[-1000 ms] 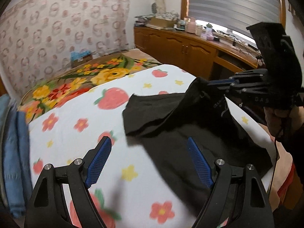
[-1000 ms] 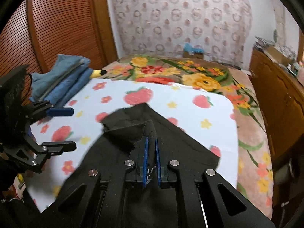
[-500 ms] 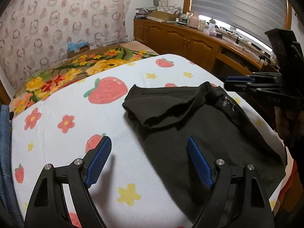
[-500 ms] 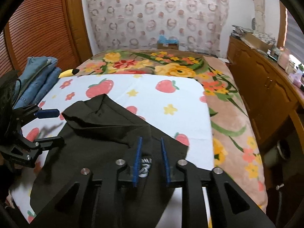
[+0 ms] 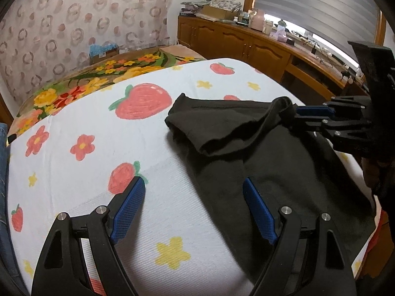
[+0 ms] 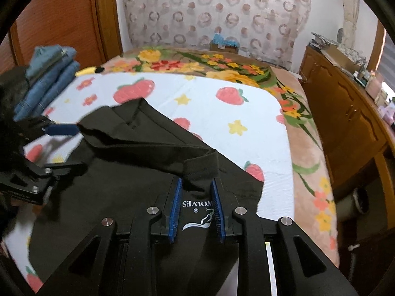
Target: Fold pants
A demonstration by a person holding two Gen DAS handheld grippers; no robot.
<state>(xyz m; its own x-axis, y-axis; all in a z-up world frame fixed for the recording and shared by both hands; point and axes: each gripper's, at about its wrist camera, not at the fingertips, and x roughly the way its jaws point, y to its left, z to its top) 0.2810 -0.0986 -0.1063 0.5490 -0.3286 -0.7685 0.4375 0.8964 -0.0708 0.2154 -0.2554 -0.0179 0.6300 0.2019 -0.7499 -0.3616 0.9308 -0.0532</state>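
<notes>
Pants (image 5: pixel 259 162), black, lie on the strawberry-print blanket (image 5: pixel 103 148) spread over the bed, with a folded-over flap at their far end. In the left wrist view the cloth spreads from about six o'clock up toward one o'clock, its long axis running away and to the right. Folded jeans (image 6: pixel 47 83) are stacked at ten o'clock in the right wrist view, well apart from the pants.

Right gripper (image 6: pixel 196 207) sits over the cloth, its jaws just having been opening; a raised hem of the flap stands between the blue pads, which no longer press on it. Left gripper (image 5: pixel 195 209) hangs wide open and empty, straddling the pants' left edge.

Judging by this, the right hand is nearer the flap, the left nearer the free edge.
</notes>
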